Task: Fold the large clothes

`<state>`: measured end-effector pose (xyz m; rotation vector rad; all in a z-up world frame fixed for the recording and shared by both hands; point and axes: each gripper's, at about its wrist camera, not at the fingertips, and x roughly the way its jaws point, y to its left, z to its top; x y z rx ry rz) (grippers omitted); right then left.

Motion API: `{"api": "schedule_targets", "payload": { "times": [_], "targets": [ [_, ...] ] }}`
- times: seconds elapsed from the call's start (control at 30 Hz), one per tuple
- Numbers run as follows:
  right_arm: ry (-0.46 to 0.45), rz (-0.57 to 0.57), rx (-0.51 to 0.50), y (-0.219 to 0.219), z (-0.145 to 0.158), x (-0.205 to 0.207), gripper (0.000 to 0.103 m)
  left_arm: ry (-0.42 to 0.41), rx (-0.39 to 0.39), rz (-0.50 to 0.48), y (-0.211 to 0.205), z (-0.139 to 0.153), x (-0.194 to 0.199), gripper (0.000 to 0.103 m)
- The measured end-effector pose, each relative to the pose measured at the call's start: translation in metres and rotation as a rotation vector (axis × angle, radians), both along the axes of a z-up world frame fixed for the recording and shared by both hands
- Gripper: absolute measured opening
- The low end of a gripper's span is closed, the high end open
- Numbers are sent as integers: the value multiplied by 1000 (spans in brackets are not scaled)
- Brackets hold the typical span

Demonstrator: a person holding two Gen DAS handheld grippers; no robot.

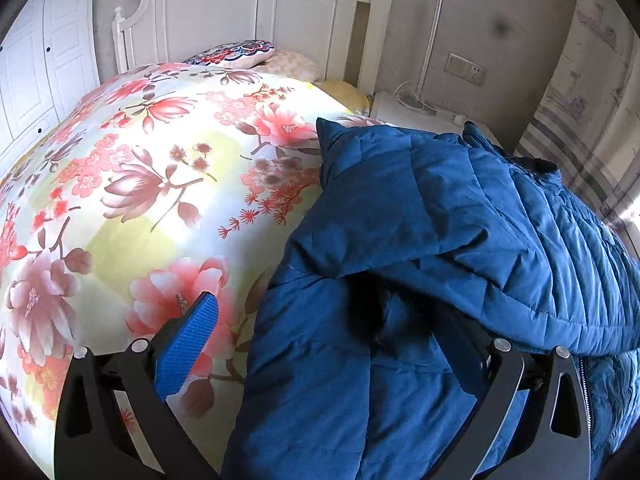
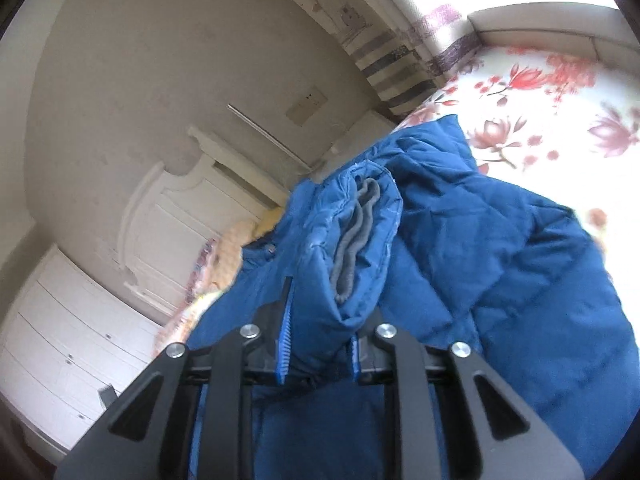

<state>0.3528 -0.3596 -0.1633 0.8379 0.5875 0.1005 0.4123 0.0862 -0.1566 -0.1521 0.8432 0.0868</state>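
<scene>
A blue padded jacket (image 1: 460,216) lies bunched on the bed (image 1: 160,168) along its side edge near the headboard (image 1: 248,12). The left gripper (image 1: 340,340) stands spread wide, one finger buried under the jacket. The right gripper (image 2: 320,344) pinches the jacket's sleeve cuff (image 2: 352,248).

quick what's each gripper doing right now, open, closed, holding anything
Left gripper: open, fingers wide, blue jacket lying between them, not clamped.
Right gripper: closed on the jacket's sleeve cuff.
</scene>
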Motion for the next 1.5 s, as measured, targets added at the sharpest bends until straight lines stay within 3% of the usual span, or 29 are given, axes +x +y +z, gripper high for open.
{"api": "schedule_targets", "payload": {
  "times": [0.13, 0.2, 0.27, 0.33, 0.4, 0.57, 0.63, 0.67, 0.7, 0.77, 0.83, 0.93, 1.03, 1.1, 1.2, 1.37, 1.5],
  "targets": [
    [84, 9, -33, 2, -8, -4, 22, -5, -5, -4, 1, 1, -1, 99],
    [104, 19, -36, 2, -5, -7, 22, -20, 60, -1, 0, 8, -13, 99],
    [98, 30, -68, 4, 3, -13, 22, -89, 127, 14, -1, 23, -38, 99],
    [60, 63, -103, 5, 9, -19, 22, -152, 108, 27, 2, 40, -55, 99],
    [54, 71, -133, 3, 6, -14, 23, -189, 73, -7, -5, 60, -58, 99],
    [96, 96, -125, 1, 5, -2, 29, -199, 127, -136, -43, 81, -37, 99],
    [105, 37, -142, -6, 17, -15, 42, -192, 157, -171, -56, 86, -25, 99],
    [107, -31, -189, -10, 27, -25, 62, -188, 167, -180, -61, 87, -20, 99],
    [99, -80, -243, -11, 36, -30, 71, -177, 180, -189, -69, 89, -10, 99],
    [44, -76, -363, 1, 58, -29, 71, -148, 204, -205, -87, 87, 10, 99],
    [14, 31, -523, 36, 77, -10, 71, -103, 262, -225, -107, 74, 31, 99],
    [25, 154, -695, 76, 78, 23, 71, -37, 321, -257, -130, 47, 49, 99],
    [128, 213, -712, 82, 55, 48, 70, 9, 309, -264, -128, 20, 51, 99],
    [195, 234, -727, 79, 34, 58, 70, -5, 255, -282, -119, 5, 50, 99],
    [175, 260, -736, 76, 22, 57, 72, -11, 216, -291, -113, -2, 50, 99],
    [124, 178, -708, 64, 47, 53, 74, -6, 222, -283, -115, -5, 51, 99],
    [213, 232, -773, 65, 16, 70, 80, -7, 217, -285, -114, -4, 51, 99]
  ]
}}
